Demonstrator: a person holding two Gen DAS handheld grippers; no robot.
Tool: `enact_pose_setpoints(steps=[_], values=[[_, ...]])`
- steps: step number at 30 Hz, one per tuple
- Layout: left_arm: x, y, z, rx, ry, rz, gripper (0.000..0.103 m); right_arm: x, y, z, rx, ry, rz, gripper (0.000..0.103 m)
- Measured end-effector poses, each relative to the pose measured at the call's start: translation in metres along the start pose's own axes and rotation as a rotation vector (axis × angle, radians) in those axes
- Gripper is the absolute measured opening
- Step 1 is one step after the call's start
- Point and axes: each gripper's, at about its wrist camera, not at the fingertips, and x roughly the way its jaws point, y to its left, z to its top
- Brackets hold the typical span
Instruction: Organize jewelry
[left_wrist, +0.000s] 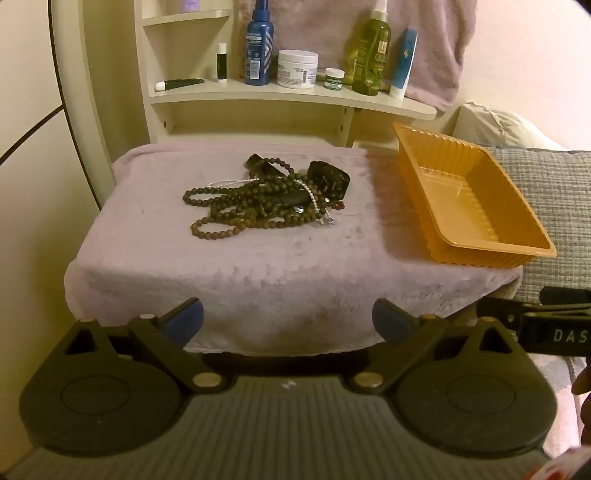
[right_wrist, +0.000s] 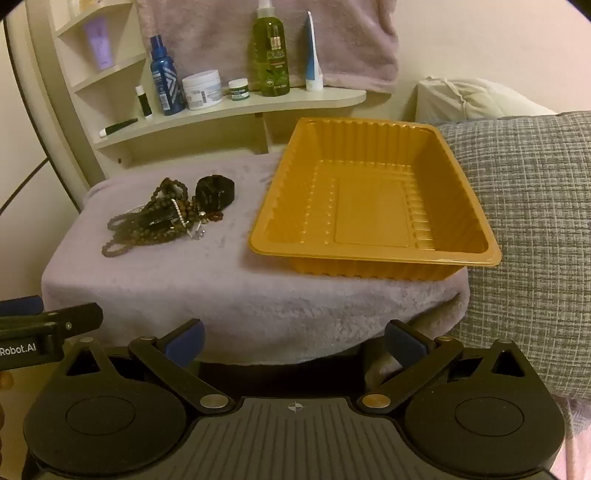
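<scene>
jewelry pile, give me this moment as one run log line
jewelry pile: tangled on towel | orange tray: empty | both jaws: open, holding nothing

a: the jewelry pile (left_wrist: 266, 195) is tangled, so i cannot count the strands.
b: yes. the right gripper (left_wrist: 535, 321) is cut by the frame edge, and the labels on the green bottle (right_wrist: 271, 51) are too blurred.

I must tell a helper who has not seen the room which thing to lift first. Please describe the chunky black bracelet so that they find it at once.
Find the lilac fluffy towel covering the low stand below the cream shelf of bottles. On it lies a heap of brown bead necklaces, left of the empty orange plastic tray. The chunky black bracelet sits at the heap's tray-side back edge: one wide dark band, not a beaded string.
</scene>
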Motion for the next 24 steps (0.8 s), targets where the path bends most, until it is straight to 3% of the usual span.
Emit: enact_pose_setpoints(steps=[24], values=[[-0.0035, -0.0010, 0.0008, -0.007, -0.027, -0.001, 0.097, -0.0013, 0.0015, -0.0001, 0.002, -0.017, 0.000, 0.103]])
